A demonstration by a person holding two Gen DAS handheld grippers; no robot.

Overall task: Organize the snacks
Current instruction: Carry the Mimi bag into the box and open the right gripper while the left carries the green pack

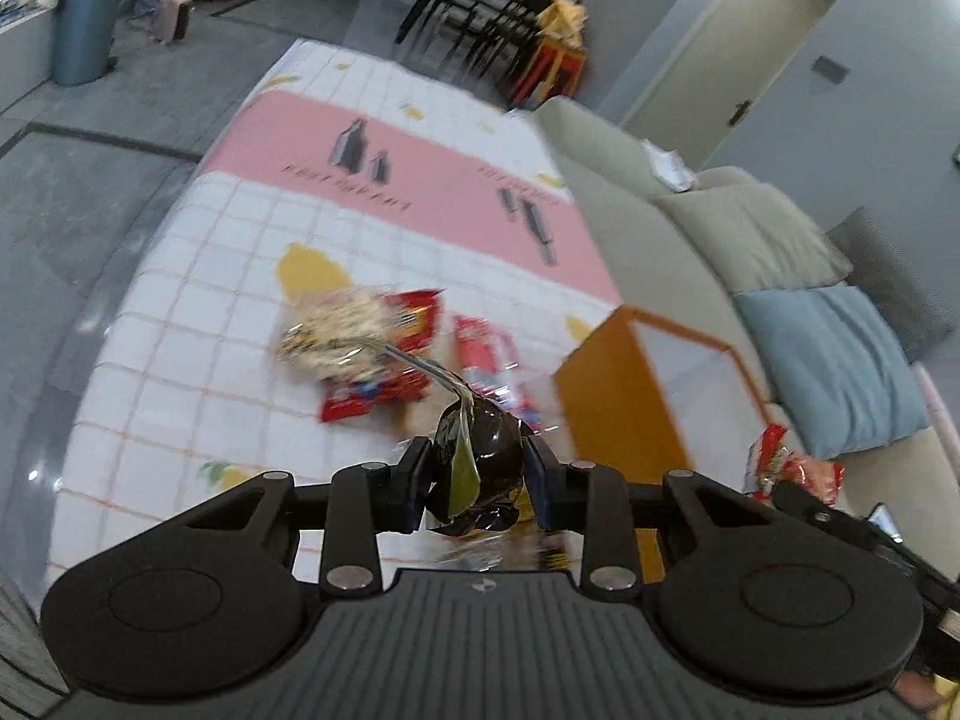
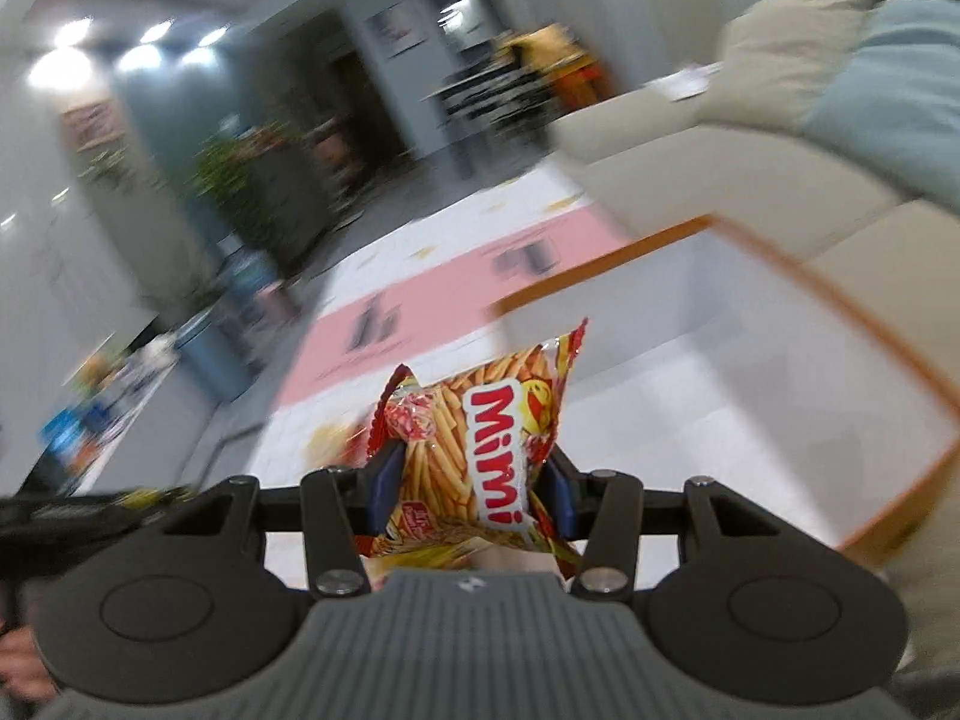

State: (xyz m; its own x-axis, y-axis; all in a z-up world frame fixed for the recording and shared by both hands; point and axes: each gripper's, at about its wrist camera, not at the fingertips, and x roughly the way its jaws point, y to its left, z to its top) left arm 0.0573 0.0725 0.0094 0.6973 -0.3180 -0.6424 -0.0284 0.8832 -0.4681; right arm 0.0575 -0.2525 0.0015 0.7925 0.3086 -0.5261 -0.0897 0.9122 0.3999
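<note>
left claw (image 1: 477,468) grips a dark snack pouch (image 1: 480,450) — right claw (image 2: 471,480) clamps the mimi bag (image 2: 480,456)

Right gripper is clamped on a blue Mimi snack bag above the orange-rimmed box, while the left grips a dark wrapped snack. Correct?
Not quite: the colour is wrong. In the right wrist view the right gripper is shut on a red and yellow Mimi snack bag, not a blue one, near the orange-rimmed box. The left gripper does hold a dark wrapped snack.
</note>
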